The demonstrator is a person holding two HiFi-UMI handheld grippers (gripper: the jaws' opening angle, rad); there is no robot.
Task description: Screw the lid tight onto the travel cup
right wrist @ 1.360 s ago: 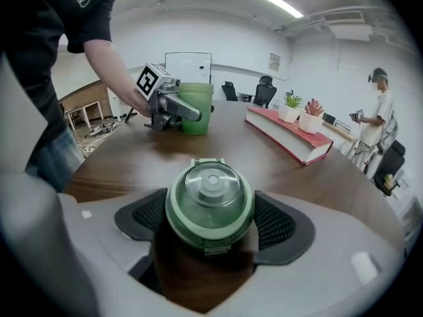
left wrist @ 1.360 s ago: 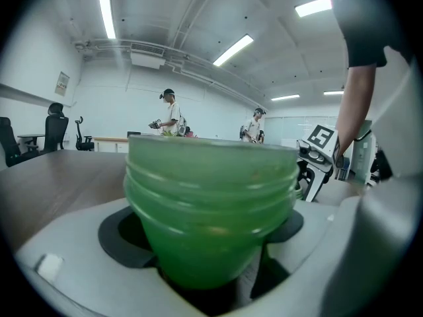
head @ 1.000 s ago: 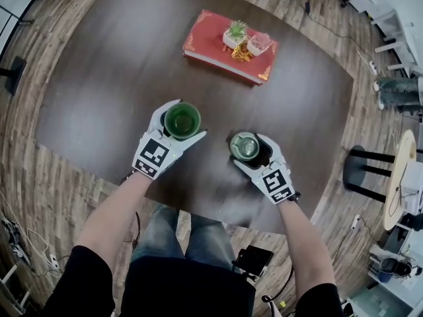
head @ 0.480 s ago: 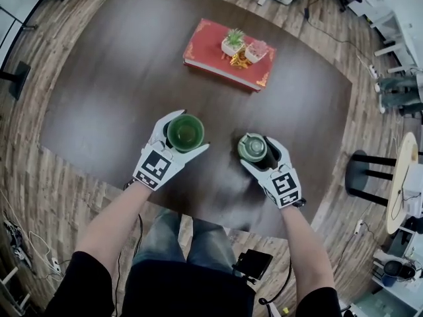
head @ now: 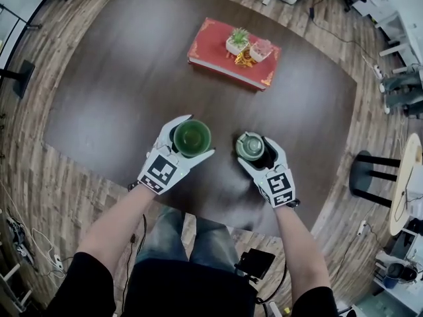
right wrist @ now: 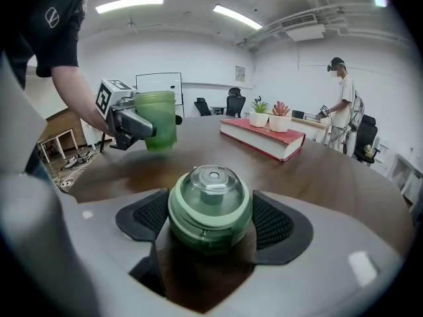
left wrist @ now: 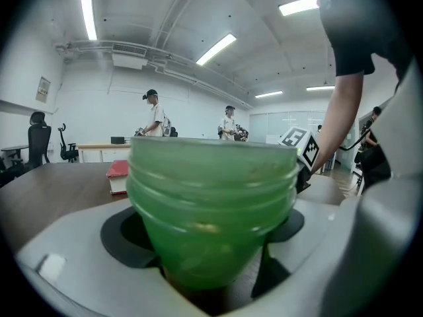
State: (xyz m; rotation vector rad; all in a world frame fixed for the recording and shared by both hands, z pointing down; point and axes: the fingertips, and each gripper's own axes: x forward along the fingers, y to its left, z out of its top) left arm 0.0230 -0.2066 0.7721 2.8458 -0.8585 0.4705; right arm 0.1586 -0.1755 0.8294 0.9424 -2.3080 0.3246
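Clamped in the left gripper (head: 188,139) is the green travel cup (left wrist: 211,203), mouth up; the lid (right wrist: 210,207) is pinched between the right gripper (head: 255,149) pads. Both are held over the table (head: 119,78), well short of the red book (head: 225,61). The lid is best levelled over the rim before turning, so threads are not crossed.

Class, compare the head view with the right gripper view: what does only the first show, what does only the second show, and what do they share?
Only the head view: the person's jeans and the marker cube on the right gripper. Only the right gripper view: ceiling lights, a whiteboard and a person standing at the right. Both: the green cup held in the left gripper, the lid held in the right gripper, and the red book with two potted plants on the dark table.
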